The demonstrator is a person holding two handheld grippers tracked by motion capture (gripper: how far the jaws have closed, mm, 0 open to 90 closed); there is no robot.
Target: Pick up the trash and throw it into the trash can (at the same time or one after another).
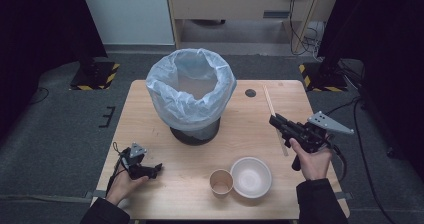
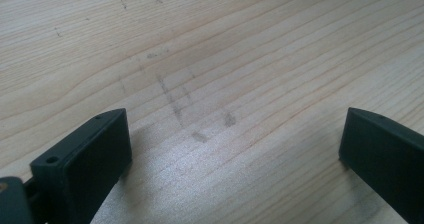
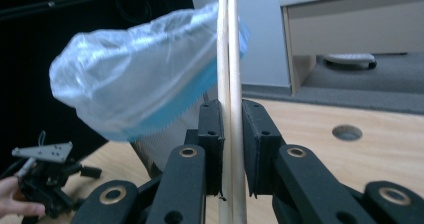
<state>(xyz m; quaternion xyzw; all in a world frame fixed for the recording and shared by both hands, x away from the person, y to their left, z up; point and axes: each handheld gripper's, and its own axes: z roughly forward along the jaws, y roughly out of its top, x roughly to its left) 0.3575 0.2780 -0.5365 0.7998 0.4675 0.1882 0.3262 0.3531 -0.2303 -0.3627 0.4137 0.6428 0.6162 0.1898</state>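
My right gripper point(image 1: 274, 119) is shut on a pair of wooden chopsticks point(image 1: 269, 102) above the right side of the table. In the right gripper view the chopsticks point(image 3: 228, 54) stand upright between the closed jaws of that gripper point(image 3: 231, 121). My left gripper point(image 1: 158, 168) rests low at the front left of the table. Its jaws stand wide apart over bare wood in the left gripper view, where the gripper point(image 2: 235, 134) holds nothing. A bin lined with a pale blue plastic bag point(image 1: 192, 91) stands at the table's centre.
A paper cup point(image 1: 221, 182) and a white bowl point(image 1: 251, 176) sit side by side near the front edge. A round cable hole point(image 1: 250, 92) lies in the table point(image 1: 150, 129) behind the chopsticks. The bag's rim point(image 3: 140, 79) looms left of the chopsticks.
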